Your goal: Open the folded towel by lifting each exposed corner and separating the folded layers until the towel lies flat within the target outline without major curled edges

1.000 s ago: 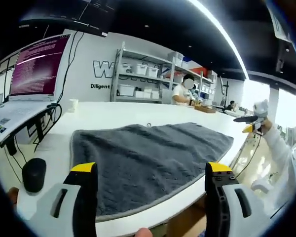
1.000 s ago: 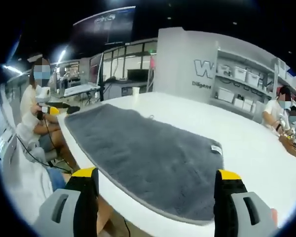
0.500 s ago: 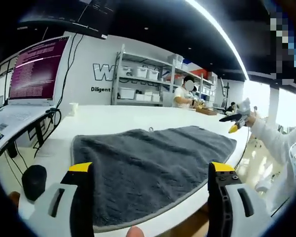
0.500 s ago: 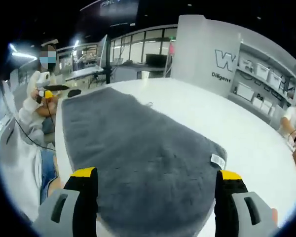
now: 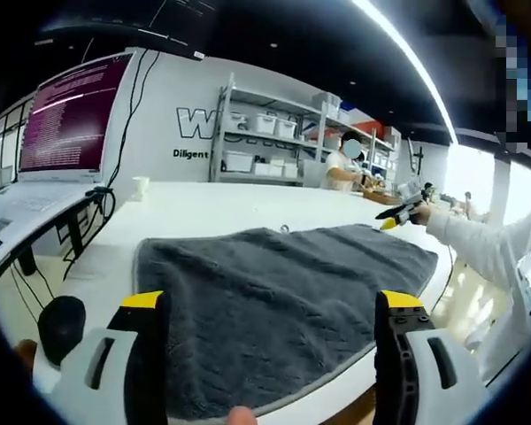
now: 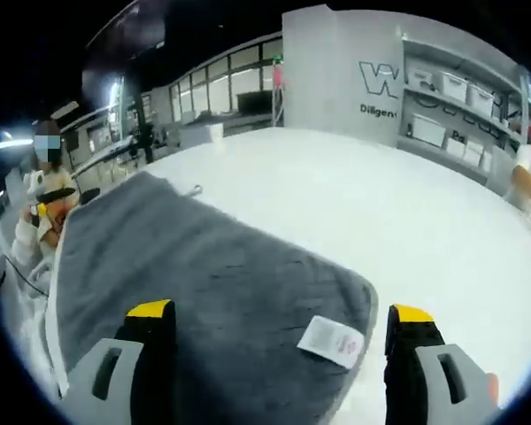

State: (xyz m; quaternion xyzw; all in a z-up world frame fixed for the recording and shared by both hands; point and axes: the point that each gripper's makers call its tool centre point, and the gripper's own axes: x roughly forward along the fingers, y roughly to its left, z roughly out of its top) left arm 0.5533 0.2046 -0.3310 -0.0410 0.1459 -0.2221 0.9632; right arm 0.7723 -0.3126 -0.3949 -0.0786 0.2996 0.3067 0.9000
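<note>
1. The grey towel [image 5: 283, 301] lies spread on the white table [image 5: 212, 204], its long near edge running along the table's front edge. In the left gripper view it looks folded at least once, since a loop tag shows at the middle of the far edge.

2. The left gripper [image 5: 270, 354] has its jaws wide apart and holds nothing. It hangs over the near edge of the towel, toward the left end.

3. The right gripper [image 6: 283, 354] also has its jaws wide apart and empty. It sits just above the right corner of the towel [image 6: 203, 301], with the white care label [image 6: 331, 340] lying between the jaws.

4. From the left gripper view the right gripper [image 5: 396, 213] shows at the far right end of the towel, held by a person in a white sleeve [image 5: 478, 248].

5. I cannot see any target outline on the table, so how well the towel will line up is a guess.

6. Likely risks, as I judge them:
   - The jaws close on both layers at the corner, so the fold lifts whole instead of separating.
   - The jaws close on the label alone and it slips or tugs the corner into a curl.
   - Pulling toward the table's front edge drags the towel off the table.
   - Lifting one end alone could bunch the thick pile and leave a rolled edge.
</note>
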